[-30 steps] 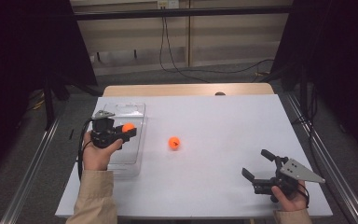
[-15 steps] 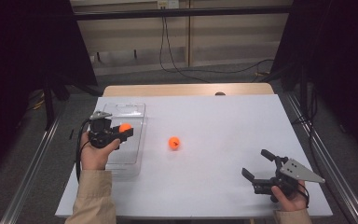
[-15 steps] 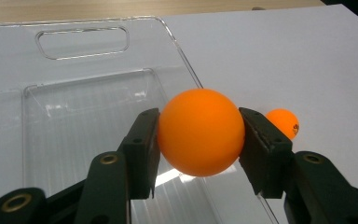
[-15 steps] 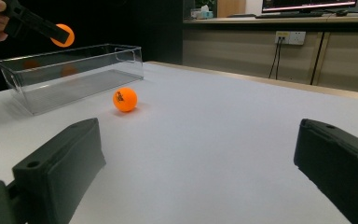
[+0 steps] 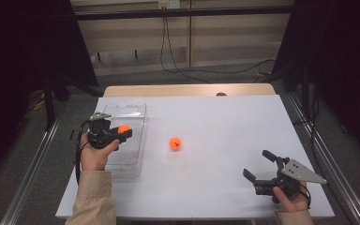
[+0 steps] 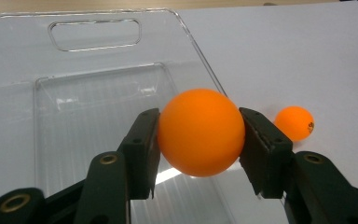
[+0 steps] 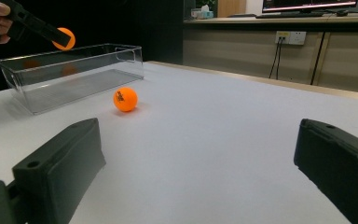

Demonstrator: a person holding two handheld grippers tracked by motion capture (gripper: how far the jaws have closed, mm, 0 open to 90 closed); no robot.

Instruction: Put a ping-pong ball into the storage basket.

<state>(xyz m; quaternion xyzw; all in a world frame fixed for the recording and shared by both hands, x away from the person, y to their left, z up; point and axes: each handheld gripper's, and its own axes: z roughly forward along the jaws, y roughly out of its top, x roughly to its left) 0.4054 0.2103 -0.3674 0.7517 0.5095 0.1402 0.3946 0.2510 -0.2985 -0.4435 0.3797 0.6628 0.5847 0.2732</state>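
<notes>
Over the clear rectangular plastic bin [image 5: 136, 140] at the left of the white table [image 5: 225, 126]: my left gripper [image 5: 122, 132], both black pads pressed on a small round orange plastic ball [image 6: 200, 132] — clamped, one pad on each side. Seen from my right gripper's camera, this held ball [image 7: 64, 38] hangs in the air above the bin's rim, clear of its walls. My left-gripper camera shows the bin's ribbed floor beneath the ball and the cut-out handle at the far end.

On the bare tabletop, just beside the bin's right wall: a second orange ball [image 5: 175, 143], same kind, with small dark print on its side, resting alone and touching nothing but the table.

At the table's near right corner, well apart from both balls: my right gripper [image 5: 261, 167], held low in my right hand [image 5: 290, 199], grey three-cornered plate on top. Its jaws stand wide apart with only white table between them — nothing gripped.

Beyond the table's far edge: a pale wooden wall panel, dark cables hanging down it.
</notes>
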